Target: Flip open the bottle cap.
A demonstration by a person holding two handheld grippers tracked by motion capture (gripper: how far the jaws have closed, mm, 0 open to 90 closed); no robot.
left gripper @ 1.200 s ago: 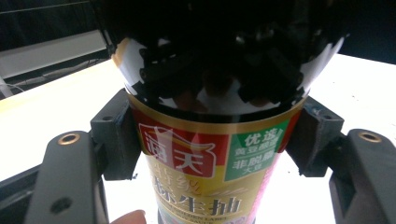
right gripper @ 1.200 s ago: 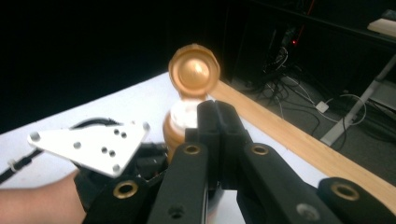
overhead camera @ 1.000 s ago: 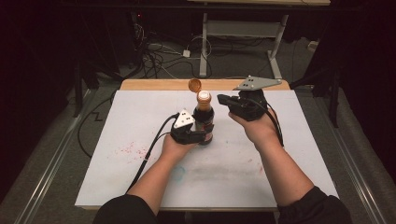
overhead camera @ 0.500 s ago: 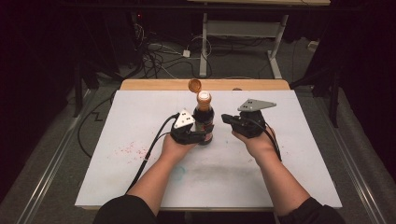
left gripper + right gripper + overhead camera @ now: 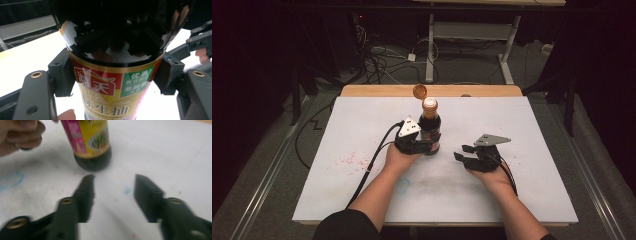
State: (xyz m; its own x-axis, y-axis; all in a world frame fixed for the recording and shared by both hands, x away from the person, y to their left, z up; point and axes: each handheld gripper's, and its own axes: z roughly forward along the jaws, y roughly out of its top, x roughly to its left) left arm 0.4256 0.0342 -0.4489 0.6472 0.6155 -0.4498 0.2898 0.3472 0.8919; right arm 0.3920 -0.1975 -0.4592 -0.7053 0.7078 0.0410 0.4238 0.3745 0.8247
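Left gripper view puts you right against the left gripper point(image 5: 112, 82): its two black jaws are pressed on either side of the soy sauce bottle point(image 5: 112, 87), clamping it at the label, with the dark glass shoulder swelling up overhead. From the high view you can see what that close-up hides: the bottle stands upright on the white board point(image 5: 337, 130), near the middle, and its orange flip cap point(image 5: 420, 91) is hinged open above the neck. An open spout is the worry. If the left hand tips or jerks, sauce could slop out onto the board.

Over on the other side, the right gripper point(image 5: 467, 153) sits low by the board, well apart from the bottle. Its jaws have just been opening and nothing is between them; the right gripper view shows bare board in the gap point(image 5: 113, 195), with the bottle's base standing beyond the tips. That picture is smeared, so I'd guess the hand is on the move, and a careless swing toward the bottle could knock it while uncapped.
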